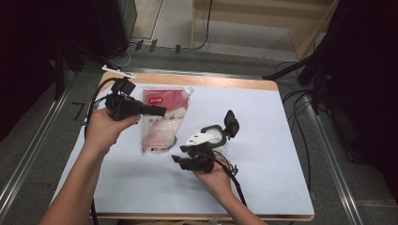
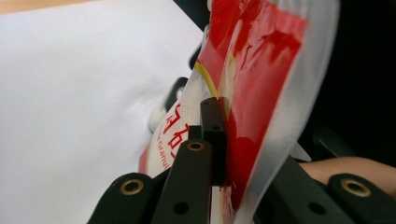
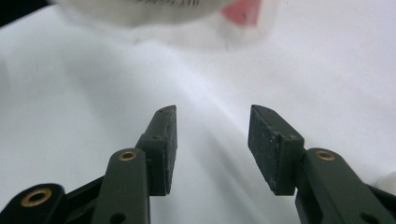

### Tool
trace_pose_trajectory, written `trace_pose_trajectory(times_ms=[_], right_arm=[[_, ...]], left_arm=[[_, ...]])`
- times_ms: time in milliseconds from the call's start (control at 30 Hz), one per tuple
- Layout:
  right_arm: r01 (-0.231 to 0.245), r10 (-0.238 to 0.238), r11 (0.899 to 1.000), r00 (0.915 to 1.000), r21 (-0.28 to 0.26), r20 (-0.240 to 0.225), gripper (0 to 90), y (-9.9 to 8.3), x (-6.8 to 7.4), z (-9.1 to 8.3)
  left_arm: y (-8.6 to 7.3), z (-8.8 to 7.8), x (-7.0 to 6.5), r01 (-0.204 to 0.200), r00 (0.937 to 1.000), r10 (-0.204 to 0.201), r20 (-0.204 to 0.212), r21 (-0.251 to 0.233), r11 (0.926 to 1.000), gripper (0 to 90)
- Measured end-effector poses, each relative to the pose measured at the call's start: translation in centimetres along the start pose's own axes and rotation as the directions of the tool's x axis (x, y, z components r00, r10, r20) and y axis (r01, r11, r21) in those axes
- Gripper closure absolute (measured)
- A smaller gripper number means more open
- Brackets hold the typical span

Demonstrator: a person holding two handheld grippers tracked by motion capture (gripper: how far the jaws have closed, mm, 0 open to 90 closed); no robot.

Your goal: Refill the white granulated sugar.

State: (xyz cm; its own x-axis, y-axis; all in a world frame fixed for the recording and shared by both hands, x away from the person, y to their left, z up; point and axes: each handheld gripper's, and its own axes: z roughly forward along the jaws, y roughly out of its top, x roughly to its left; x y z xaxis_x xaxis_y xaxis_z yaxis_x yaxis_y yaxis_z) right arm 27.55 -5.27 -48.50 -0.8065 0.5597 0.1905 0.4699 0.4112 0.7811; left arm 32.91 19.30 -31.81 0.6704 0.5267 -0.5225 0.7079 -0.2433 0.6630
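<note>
Red-and-white, the pouch (image 1: 162,119) lies left of centre in our high view on the white tabletop (image 1: 263,154), our left gripper (image 1: 162,111) clamping its top edge, our right gripper (image 1: 177,159) gaping empty.

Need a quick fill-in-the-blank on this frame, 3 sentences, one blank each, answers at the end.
1. The left gripper is shut on the red and white ____.
2. The right gripper has its jaws ____, with nothing between them.
3. The pouch lies on a ____ sheet covering the table.

Missing words: pouch; open; white
</note>
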Motion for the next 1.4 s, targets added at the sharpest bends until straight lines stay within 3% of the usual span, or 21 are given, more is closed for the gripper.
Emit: trace_pose_trajectory(times_ms=[267, 633, 833, 900, 967, 1067, 1167, 1333, 1400], right_arm=[[-0.038, 0.038, 0.999, 0.9988, -0.015, -0.031, 50.8, 0.2, -0.6, -0.3], [-0.043, 0.043, 0.999, 0.9977, -0.010, -0.052, 49.0, 0.6, -1.1, -1.7], [-0.018, 0.017, 1.000, 0.9983, -0.025, -0.055, 47.6, 1.0, -1.3, -3.3], [-0.011, 0.009, 0.999, 0.9986, -0.034, -0.051, 47.0, 0.9, -1.3, -3.9], [-0.005, 0.004, 1.000, 0.9989, -0.017, -0.046, 47.3, 0.8, -1.3, -4.2], [0.026, -0.026, 1.000, 0.9991, 0.006, -0.034, 47.8, 0.4, -1.3, -4.7], [0.011, -0.011, 1.000, 0.9987, -0.005, -0.049, 47.8, 0.1, -1.3, -5.2], [0.005, -0.006, 1.000, 0.9978, -0.019, -0.067, 46.5, 0.1, -1.2, -4.7], [0.002, -0.003, 1.000, 0.9975, -0.012, -0.071, 46.3, 0.1, -1.1, -4.4]], left_arm=[[0.0, 0.2, 2.5, 0.020, 0.9938, -0.020, -0.109, -0.005, 0.9998, 90.0], [0.7, 3.2, 4.8, -0.008, 0.9905, 0.008, -0.137, 0.001, 1.0000, 90.0], [1.1, 5.2, 5.5, -0.075, 0.9836, 0.073, -0.165, -0.006, 0.9971, 89.9], [1.1, 5.7, 5.9, -0.071, 0.9852, 0.069, -0.157, -0.007, 0.9974, 89.7], [0.9, 6.1, 6.3, -0.063, 0.9817, 0.061, -0.180, -0.004, 0.9980, 89.7], [0.5, 6.1, 7.1, -0.046, 0.9863, 0.041, -0.160, -0.026, 0.9986, 90.0], [0.3, 5.8, 7.3, -0.037, 0.9880, 0.031, -0.151, -0.035, 0.9987, 89.6], [-0.4, 5.4, 7.5, -0.035, 0.9905, 0.027, -0.135, -0.056, 0.9978, 87.8], [-0.6, 5.2, 7.6, -0.049, 0.9909, 0.042, -0.128, -0.052, 0.9974, 87.0]])
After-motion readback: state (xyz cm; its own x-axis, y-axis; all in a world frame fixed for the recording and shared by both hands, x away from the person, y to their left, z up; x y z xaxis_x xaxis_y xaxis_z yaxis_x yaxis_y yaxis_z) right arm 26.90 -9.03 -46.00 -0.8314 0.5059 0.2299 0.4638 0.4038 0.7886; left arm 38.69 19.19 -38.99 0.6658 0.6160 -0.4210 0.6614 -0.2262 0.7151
